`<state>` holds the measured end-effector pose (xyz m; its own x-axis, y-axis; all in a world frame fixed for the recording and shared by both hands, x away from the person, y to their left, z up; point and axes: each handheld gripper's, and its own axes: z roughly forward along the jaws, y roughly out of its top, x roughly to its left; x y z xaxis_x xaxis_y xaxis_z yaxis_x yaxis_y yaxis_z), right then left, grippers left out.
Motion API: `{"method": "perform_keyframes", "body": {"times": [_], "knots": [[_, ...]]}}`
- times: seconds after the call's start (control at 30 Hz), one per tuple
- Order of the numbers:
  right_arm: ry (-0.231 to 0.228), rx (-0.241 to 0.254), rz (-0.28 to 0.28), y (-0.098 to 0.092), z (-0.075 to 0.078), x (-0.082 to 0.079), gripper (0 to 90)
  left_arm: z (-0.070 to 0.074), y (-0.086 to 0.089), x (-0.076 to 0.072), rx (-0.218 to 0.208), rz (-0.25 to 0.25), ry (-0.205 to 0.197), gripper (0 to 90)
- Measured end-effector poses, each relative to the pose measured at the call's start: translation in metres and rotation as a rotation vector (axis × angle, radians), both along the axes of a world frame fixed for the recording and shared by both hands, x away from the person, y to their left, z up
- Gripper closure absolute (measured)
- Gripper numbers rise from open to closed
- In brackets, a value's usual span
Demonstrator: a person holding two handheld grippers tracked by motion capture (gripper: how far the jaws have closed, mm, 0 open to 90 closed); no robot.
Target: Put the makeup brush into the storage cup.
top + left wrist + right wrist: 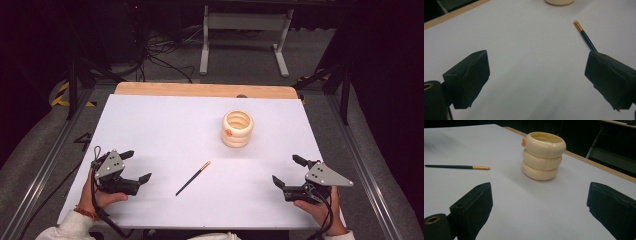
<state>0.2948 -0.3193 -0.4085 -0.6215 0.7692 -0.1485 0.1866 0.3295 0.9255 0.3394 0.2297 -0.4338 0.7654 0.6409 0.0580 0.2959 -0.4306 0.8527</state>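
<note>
A cream ribbed cup [237, 128] shaped like stacked rings, with a small orange mark on its side, stands upright right of the middle of the white table top [165, 125]. A thin dark stick with a gold band and pale tip [192, 178] lies flat near the front middle. My left gripper [136, 166] rests at the front left, open and empty, with the stick [585, 36] off to its right. At the front right, my right gripper [287, 170] is open and empty too, facing the cup [543, 155] and the stick [456, 166].
A wooden strip [205, 90] borders the table's far edge. Beyond it a white metal frame [245, 35] and cables lie on the dark floor. Metal rails run along both sides of the table.
</note>
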Motion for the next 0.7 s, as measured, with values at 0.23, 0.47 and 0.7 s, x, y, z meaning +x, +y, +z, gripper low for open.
{"method": "perform_keyframes", "body": {"times": [0.23,0.47,0.7], "knots": [[0.019,-0.008,-0.006,-0.001,-0.002,0.001,8.5,-0.001,-0.002,0.0,0.017,-0.01,0.015,9.8],[0.023,-0.029,-0.021,0.003,-0.003,0.002,8.5,0.0,-0.008,0.0,0.049,-0.023,0.022,11.5],[0.037,-0.05,-0.029,0.005,-0.004,0.003,9.2,0.004,-0.019,0.004,0.086,-0.029,0.05,12.5]]}}
